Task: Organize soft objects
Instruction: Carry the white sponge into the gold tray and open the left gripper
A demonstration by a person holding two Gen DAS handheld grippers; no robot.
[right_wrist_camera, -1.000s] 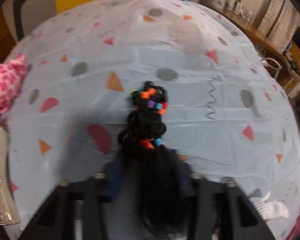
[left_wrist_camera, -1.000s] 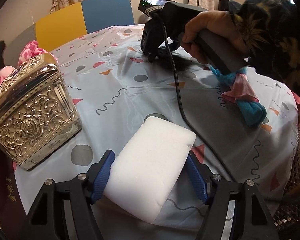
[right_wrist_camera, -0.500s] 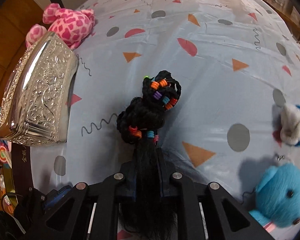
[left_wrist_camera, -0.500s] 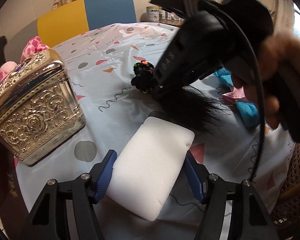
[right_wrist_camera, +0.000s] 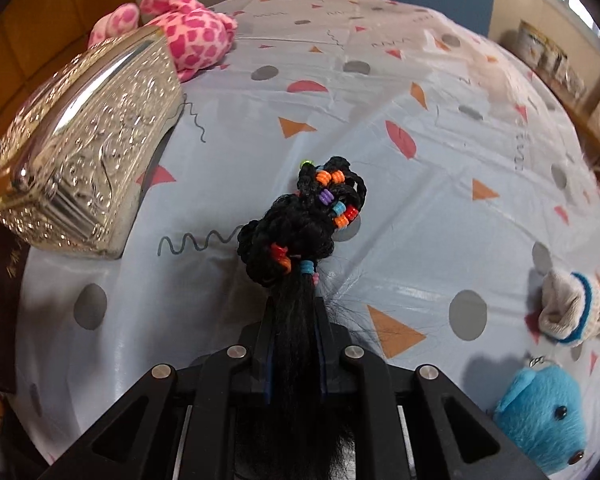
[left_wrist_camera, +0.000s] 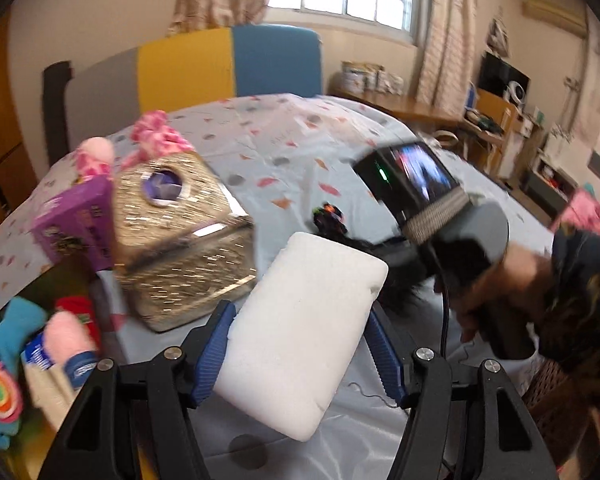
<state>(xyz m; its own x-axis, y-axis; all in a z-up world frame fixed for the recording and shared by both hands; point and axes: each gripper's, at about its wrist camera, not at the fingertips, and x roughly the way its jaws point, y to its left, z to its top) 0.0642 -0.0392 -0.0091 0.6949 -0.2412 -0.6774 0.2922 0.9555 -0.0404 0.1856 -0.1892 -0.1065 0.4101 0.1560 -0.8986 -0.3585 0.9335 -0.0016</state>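
My left gripper point(left_wrist_camera: 300, 344) is shut on a white foam sponge point(left_wrist_camera: 304, 332) and holds it lifted and tilted above the table. My right gripper point(right_wrist_camera: 294, 320) is shut on a black braided hairpiece with coloured beads point(right_wrist_camera: 304, 224), whose braided end hangs forward above the tablecloth. The right gripper's body and the hand on it show in the left wrist view point(left_wrist_camera: 452, 240), just right of the sponge, with the hairpiece's beaded tip point(left_wrist_camera: 328, 218) behind the sponge.
A silver embossed tissue box point(right_wrist_camera: 84, 148) stands at the table's left, also in the left wrist view point(left_wrist_camera: 184, 240). A pink spotted plush point(right_wrist_camera: 188, 32) lies behind it. A blue bear point(right_wrist_camera: 548, 412) and a beige sock toy point(right_wrist_camera: 568, 308) lie at the right. A purple box point(left_wrist_camera: 80, 224) and several toys point(left_wrist_camera: 4, 360) sit at the left edge.
My left gripper has lifted the sponge off the table and swung left. My right gripper has carried the hairpiece closer to the silver box and to the sponge.
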